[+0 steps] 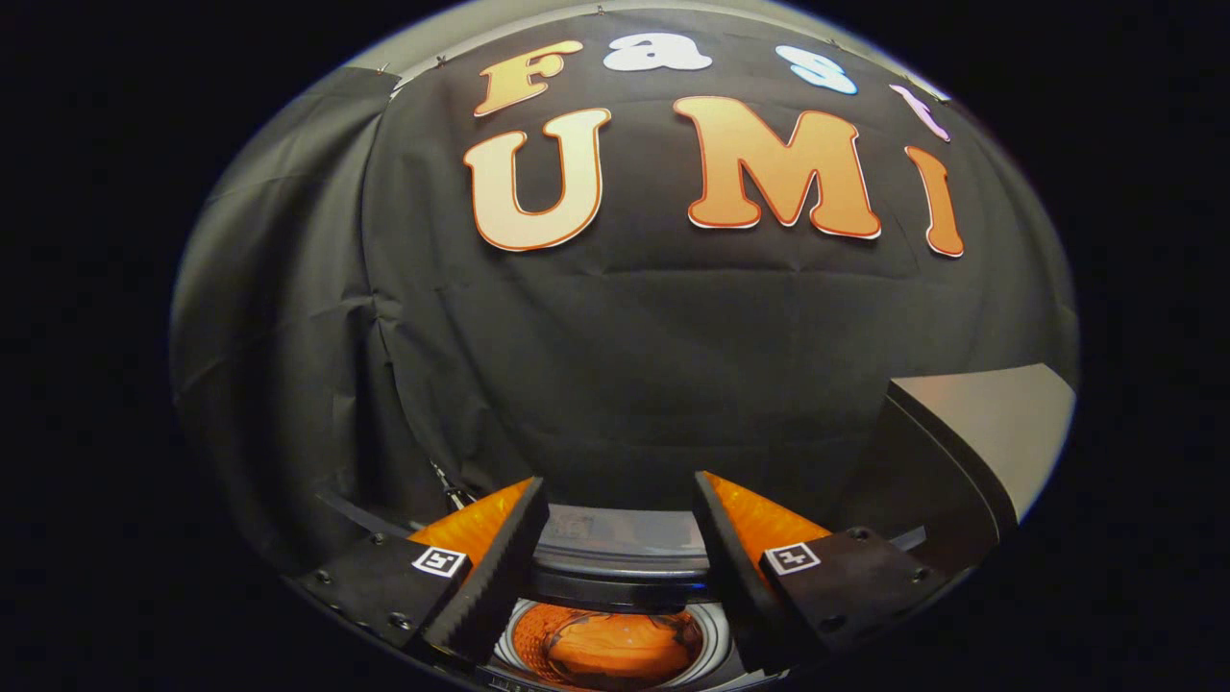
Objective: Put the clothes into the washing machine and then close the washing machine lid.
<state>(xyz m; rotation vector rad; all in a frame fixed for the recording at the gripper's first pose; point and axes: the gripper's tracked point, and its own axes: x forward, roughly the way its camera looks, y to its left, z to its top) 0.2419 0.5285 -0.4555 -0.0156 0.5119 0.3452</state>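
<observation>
— What is the claw doing?
— Its two fingers stand wide apart, holding nothing.
— And the clothes?
— An orange, glossy crumpled garment lies down in the round drum of the washing machine, low between the fingers.
— The lid?
— The grey, flat washing machine lid stands raised, beyond the right finger, before the black cloth wall.
</observation>
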